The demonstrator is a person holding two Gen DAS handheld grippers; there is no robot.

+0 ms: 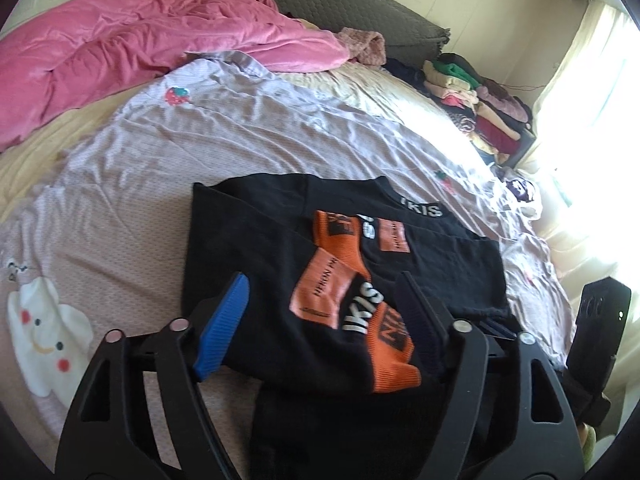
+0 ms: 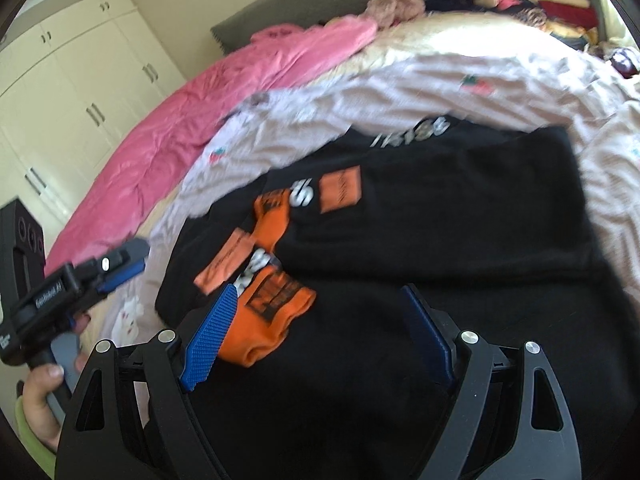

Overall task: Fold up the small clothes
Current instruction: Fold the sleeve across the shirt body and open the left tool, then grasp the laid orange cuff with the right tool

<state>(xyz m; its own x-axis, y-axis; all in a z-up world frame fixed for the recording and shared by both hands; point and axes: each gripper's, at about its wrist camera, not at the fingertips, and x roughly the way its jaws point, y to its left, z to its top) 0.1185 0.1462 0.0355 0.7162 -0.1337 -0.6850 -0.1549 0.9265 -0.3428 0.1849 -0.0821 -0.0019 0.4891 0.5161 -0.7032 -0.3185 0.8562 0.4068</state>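
**Both grippers standing open over the black garment**

The left gripper [image 1: 320,300] is standing with its jaws wide apart, low over the black garment [image 1: 256,232]. The cloth is lying in the gap between the two fingers, but the blue pad [image 1: 224,324] on one side is showing its whole ribbed face free, so nothing is being pinched. Whether the lower edges of the fingers are touching the cloth, I cannot tell.

The right gripper [image 2: 316,332] is also wide open, in its own view. Its blue pad [image 2: 208,340] is standing just beside the orange cuff [image 2: 272,320] of a sleeve, and the dark pad on the other side is standing over plain black cloth. This view is blurred, so contact with the cuff is not sure; the jaws are not closing on anything.

The garment is lying on the pale lilac sheet [image 1: 132,184] of the bed, with the sleeves folded inward so that the orange cuffs and white letters are crossing on its front. In the right wrist view a hand [image 2: 40,400] is holding the handle of the left gripper at the left edge. A pink blanket [image 1: 120,48] is lying at the far side of the bed, and a pile of folded clothes [image 1: 476,96] is sitting near the bright window.
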